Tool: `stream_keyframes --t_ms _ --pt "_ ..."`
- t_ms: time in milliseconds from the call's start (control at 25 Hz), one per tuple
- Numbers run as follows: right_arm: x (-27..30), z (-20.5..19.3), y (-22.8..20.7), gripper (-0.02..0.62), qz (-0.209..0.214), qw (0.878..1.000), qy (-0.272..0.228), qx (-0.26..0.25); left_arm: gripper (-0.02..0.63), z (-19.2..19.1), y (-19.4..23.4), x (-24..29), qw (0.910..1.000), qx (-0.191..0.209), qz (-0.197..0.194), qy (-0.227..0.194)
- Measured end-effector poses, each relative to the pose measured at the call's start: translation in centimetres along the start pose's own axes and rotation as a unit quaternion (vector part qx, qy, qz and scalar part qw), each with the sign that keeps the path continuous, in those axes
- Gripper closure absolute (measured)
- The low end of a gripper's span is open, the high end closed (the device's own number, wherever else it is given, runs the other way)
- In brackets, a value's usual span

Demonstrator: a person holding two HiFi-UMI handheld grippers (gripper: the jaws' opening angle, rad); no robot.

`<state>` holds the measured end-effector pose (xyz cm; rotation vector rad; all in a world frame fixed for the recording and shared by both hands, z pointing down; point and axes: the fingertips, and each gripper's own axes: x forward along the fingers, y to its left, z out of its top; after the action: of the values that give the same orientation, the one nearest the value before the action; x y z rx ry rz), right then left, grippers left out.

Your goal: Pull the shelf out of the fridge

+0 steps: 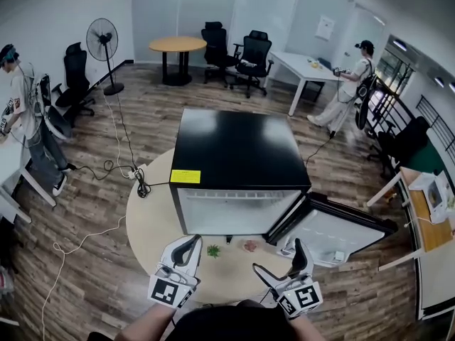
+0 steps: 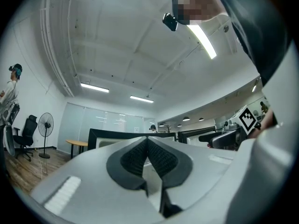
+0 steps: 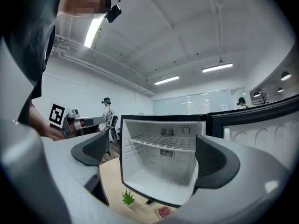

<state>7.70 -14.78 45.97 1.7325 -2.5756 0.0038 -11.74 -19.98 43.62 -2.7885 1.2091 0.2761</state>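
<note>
Nearest, the left tool (image 2: 148, 149) has its jaws together on nothing. The right tool (image 3: 158, 158) has its jaws apart, framing the open fridge (image 3: 140, 164). On the table (image 1: 153, 226), just before the fridge, stand a small green plant (image 3: 127, 198) and a pink item (image 3: 164, 212); a reaching tool or a dipping shelf may knock them. The wire shelf (image 3: 161, 143) sits in the upper cavity, where a one-sided pull may skew and jam it. The writing on the yellow label (image 1: 185, 177) is too small to read.

Shelf (image 3: 161, 143) in fridge (image 3: 140, 168) on table (image 3: 110, 177)
</note>
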Motion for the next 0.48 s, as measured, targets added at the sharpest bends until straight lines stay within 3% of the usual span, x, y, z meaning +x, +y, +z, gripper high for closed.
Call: stream_keyframes --t_ms 320,480 --pt "2.6 -0.1 -2.1 -0.002 0.017 0.999 -0.014 0.025 0.607 0.2 1.3 2.6 0.9995 0.023 0.020 0.006" --pt "3.7 0.1 -3.0 -0.002 0.038 0.999 -0.017 0.033 0.607 1.2 1.1 3.7 0.9985 0.045 0.027 -0.014"
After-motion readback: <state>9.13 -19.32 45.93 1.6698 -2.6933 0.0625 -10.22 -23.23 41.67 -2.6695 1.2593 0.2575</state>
